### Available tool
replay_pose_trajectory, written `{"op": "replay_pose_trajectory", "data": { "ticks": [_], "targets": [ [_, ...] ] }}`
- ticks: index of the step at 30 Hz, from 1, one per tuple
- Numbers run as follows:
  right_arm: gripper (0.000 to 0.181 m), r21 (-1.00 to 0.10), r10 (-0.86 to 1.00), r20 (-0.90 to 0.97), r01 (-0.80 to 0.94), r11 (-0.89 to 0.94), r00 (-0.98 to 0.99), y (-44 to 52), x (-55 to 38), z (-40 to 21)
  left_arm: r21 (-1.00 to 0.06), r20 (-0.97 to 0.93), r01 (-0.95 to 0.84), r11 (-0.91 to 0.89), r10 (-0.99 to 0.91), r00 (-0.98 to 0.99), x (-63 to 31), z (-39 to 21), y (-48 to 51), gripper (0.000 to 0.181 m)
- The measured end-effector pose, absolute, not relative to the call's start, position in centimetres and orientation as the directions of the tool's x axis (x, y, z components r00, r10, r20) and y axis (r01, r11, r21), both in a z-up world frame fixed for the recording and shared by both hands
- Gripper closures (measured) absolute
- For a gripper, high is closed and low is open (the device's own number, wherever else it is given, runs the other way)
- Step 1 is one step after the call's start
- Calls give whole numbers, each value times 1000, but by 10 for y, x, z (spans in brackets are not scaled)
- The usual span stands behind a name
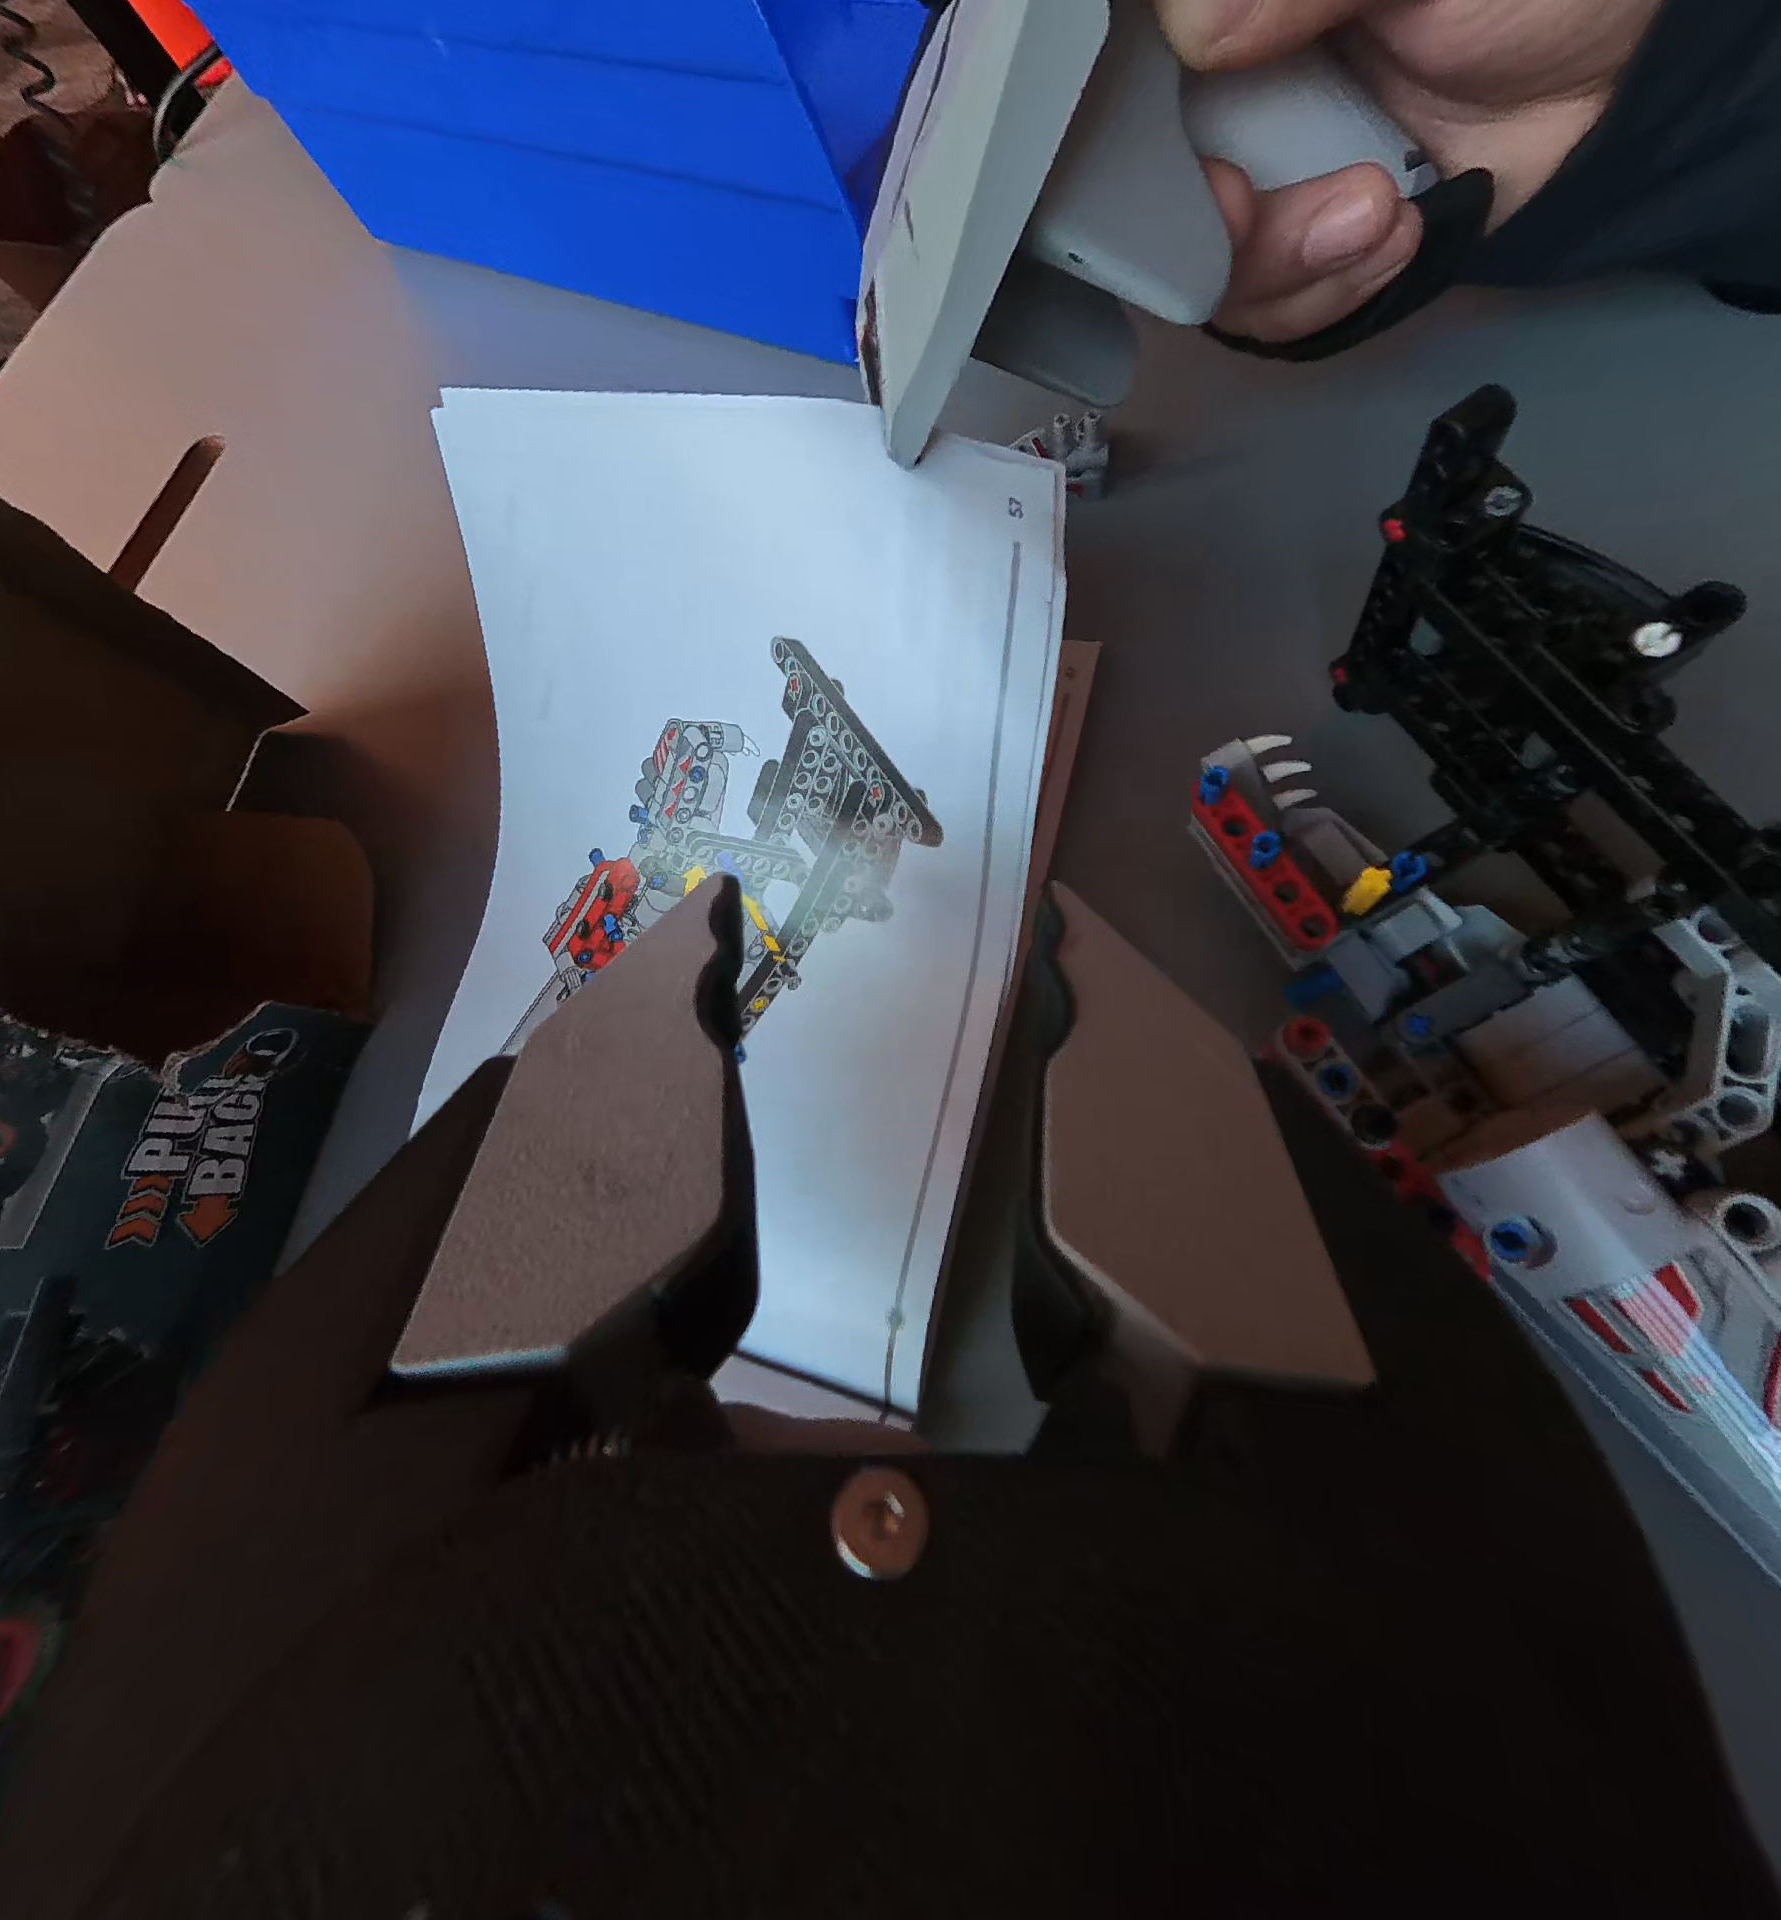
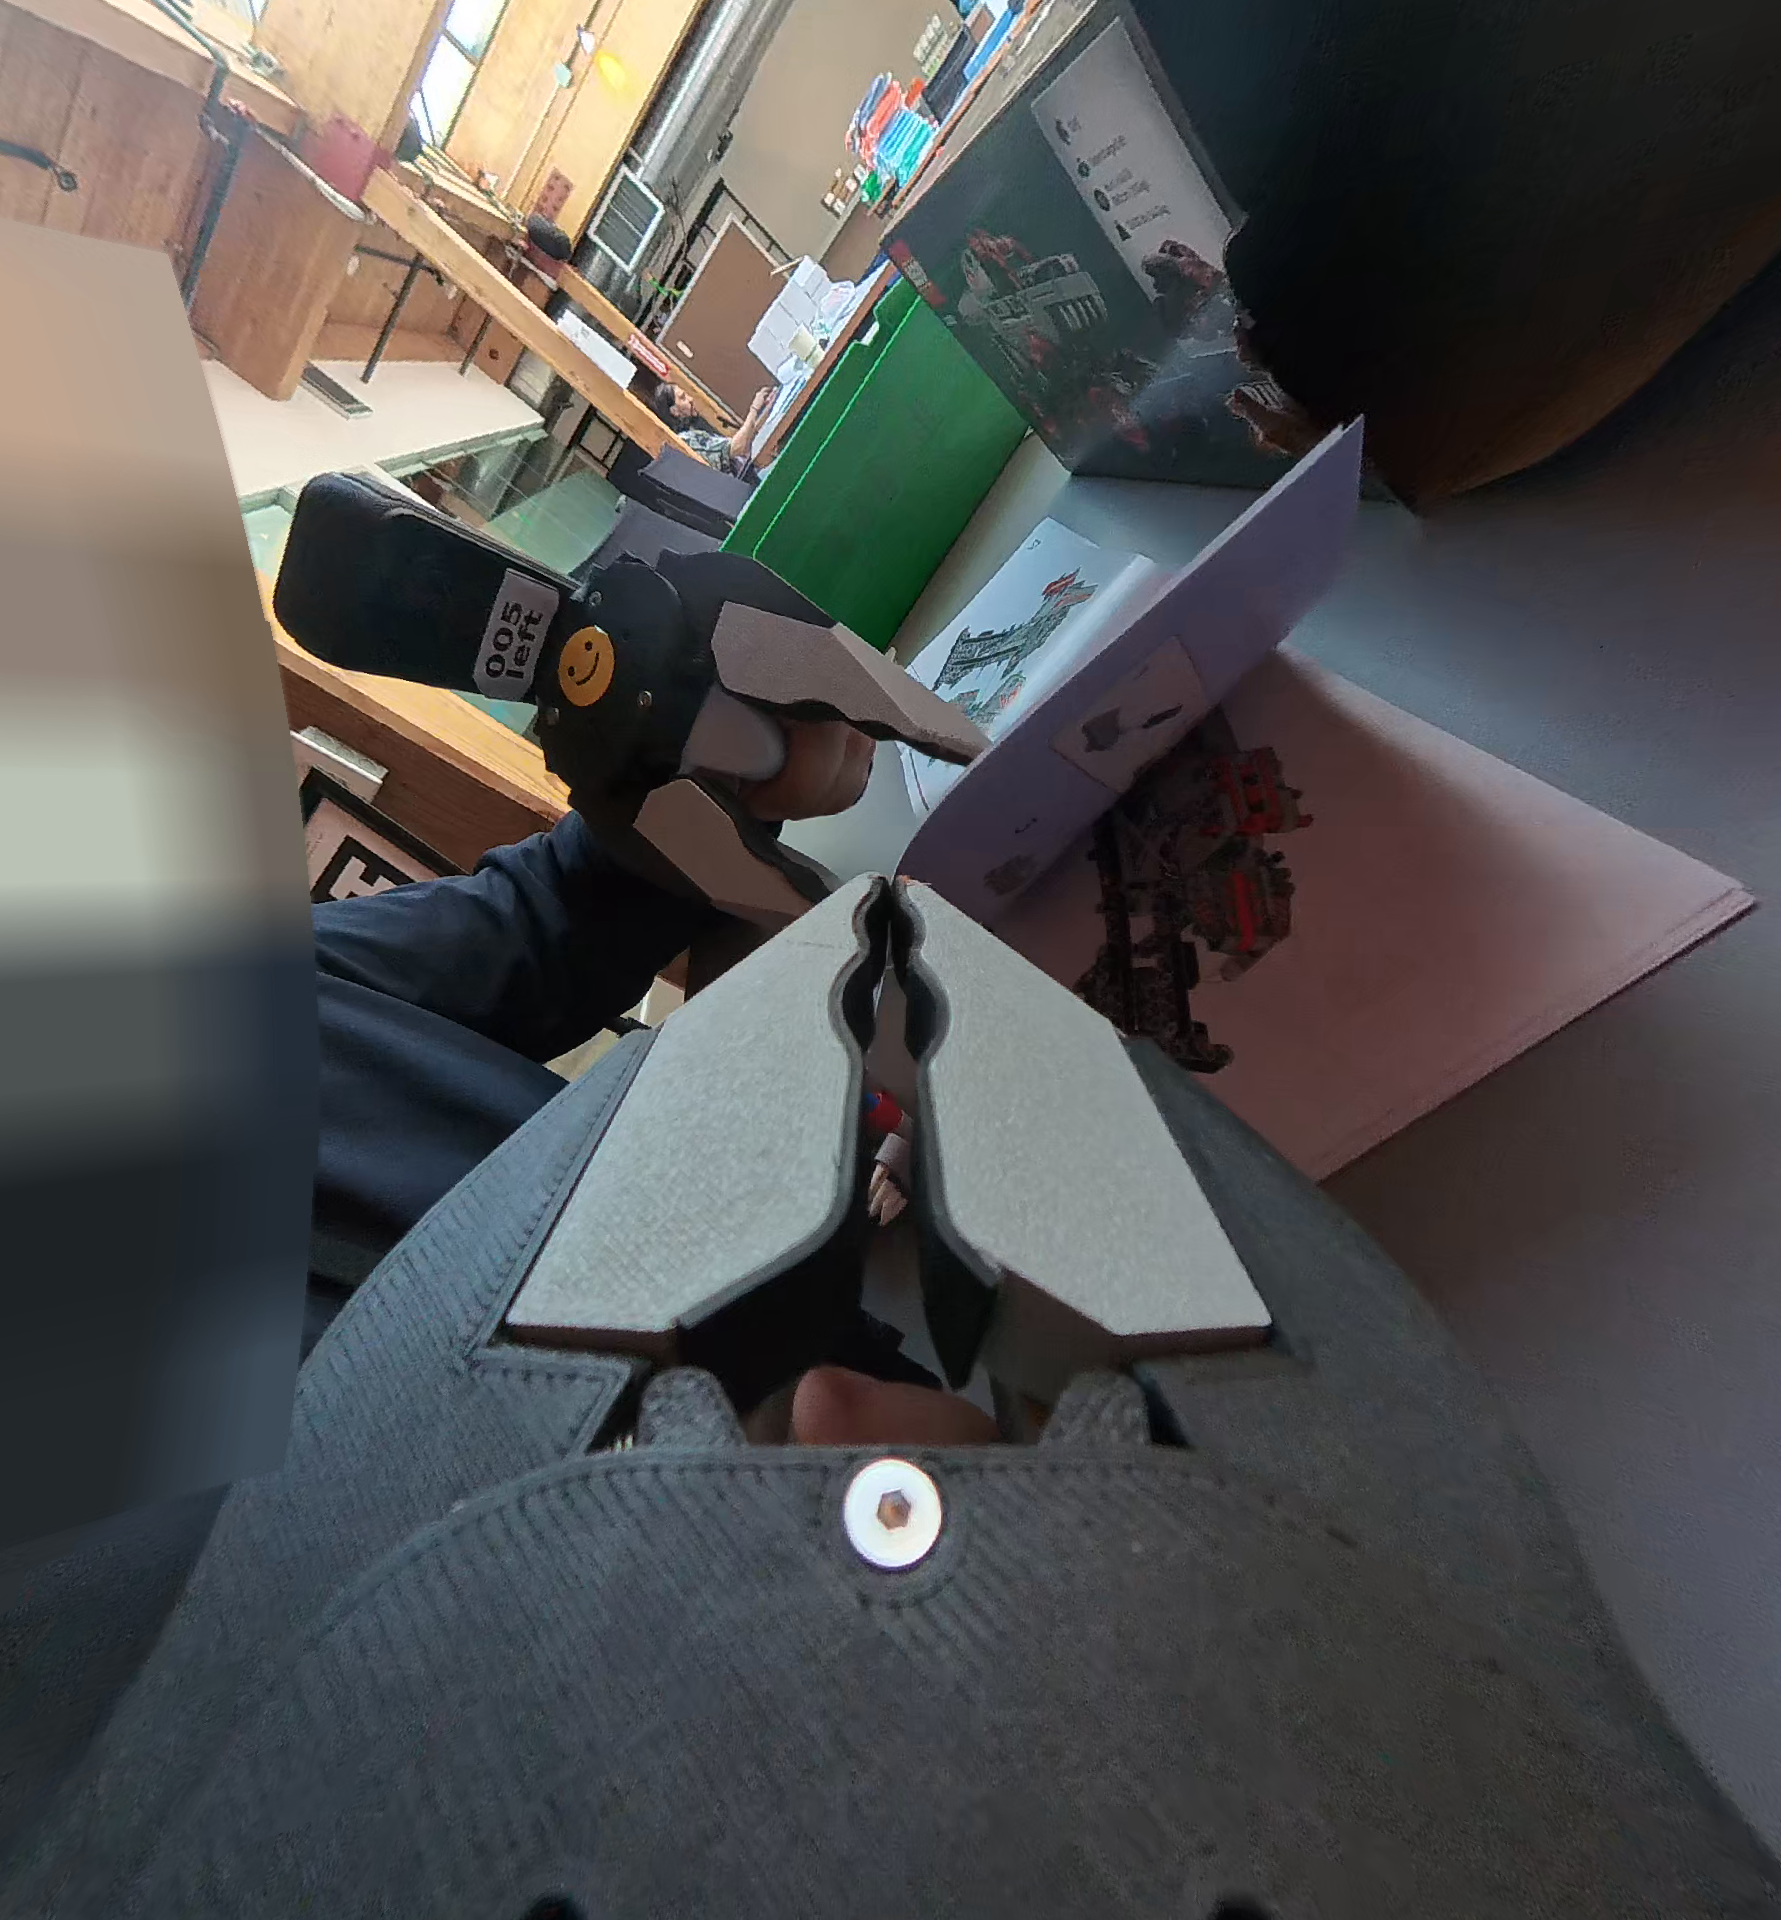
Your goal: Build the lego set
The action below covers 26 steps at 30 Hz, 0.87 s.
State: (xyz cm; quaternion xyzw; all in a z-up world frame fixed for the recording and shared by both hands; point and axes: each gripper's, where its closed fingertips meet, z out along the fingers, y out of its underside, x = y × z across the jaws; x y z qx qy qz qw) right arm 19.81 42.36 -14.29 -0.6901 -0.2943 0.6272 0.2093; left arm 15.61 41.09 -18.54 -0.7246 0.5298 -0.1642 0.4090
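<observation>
Grey tabletop [image 1: 1229, 582] is what everything sits on in the left wrist view, kinda dim and matte. An instruction booklet [image 1: 761, 665] is spread open in the middle, with a build drawing printed on the page. The left gripper [image 1: 891, 935] is held just above that page with its fingers spread wide and nothing caught between them. The half-built lego model [image 1: 1551, 935] is parked to the right of the booklet, black beams at the far end, grey and red parts nearer. At the far corner of the page the right gripper [image 1: 912, 436] is seen pressed down onto the paper, gripped by a hand [image 1: 1385, 135]. A blue bin [image 1: 553, 156] is set at the far side, and the torn-open set box [image 1: 138, 1195] is lying at the near left.

In the right wrist view the right gripper [image 2: 891, 894] is clamped tight on a booklet page [image 2: 1177, 665], which is lifted up off the stack. The left gripper [image 2: 907, 810] is seen to the left, fingers apart over the open spread. The room behind is a workshop: wooden benches [image 2: 470, 260] along the left, a metal duct [image 2: 699, 94] running up, a green bin [image 2: 896, 468], and the set box [image 2: 1062, 281] standing at the far edge of the grey table [image 2: 1592, 623].
</observation>
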Motion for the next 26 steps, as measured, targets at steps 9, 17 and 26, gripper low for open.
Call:
{"op": "replay_pose_trajectory", "data": {
  "ticks": [9, 17, 26],
  "targets": [
    [181, -630, 638, -770, 133, -765, 23, 422, 190, -143, -762, -237, -642, -80, -889, 391, 176, -188, 410, 133],
    [181, -632, 638, -769, 129, -764, 17, 419, 186, -142, -774, -264, -632, -33, -891, 370, 188, -180, 408, 157],
    [181, -578, 577, -816, 96, -810, -40, 421, 188, -138, -740, -414, -667, 82, -838, 356, 185, -177, 413, 181]
  ]
}}
